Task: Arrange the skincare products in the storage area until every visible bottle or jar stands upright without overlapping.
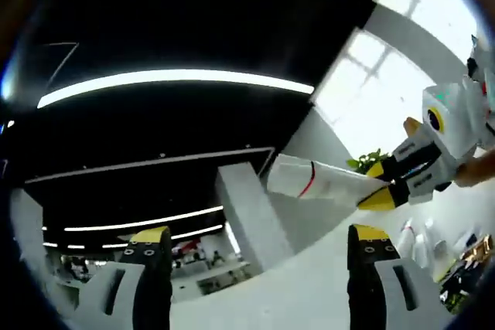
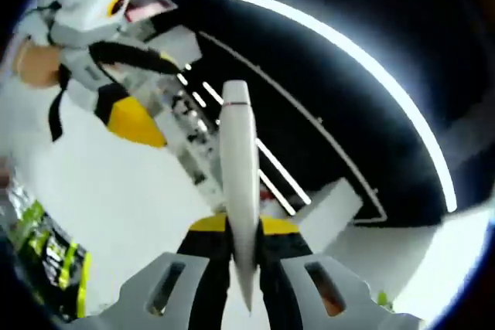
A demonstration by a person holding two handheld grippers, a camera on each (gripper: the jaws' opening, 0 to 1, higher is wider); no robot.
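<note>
My right gripper [image 2: 236, 228] is shut on a white tube [image 2: 238, 183] with a thin red band near its far end; the tube sticks straight out between the yellow-tipped jaws. In the left gripper view that same white tube [image 1: 309, 179] points left, held by the right gripper [image 1: 384, 183] coming in from the right edge. My left gripper [image 1: 259, 249] stands open with nothing between its jaws, below and to the left of the tube. The left gripper [image 2: 147, 90] also appears at the upper left of the right gripper view, a hand behind it.
Both views tilt up toward a dark ceiling with long light strips [image 1: 170, 79]. A white pillar [image 1: 247, 214] and bright windows [image 1: 387, 67] stand behind. A green plant [image 1: 367, 161] peeks by the window. Shelves with goods [image 2: 46, 253] show at the lower left.
</note>
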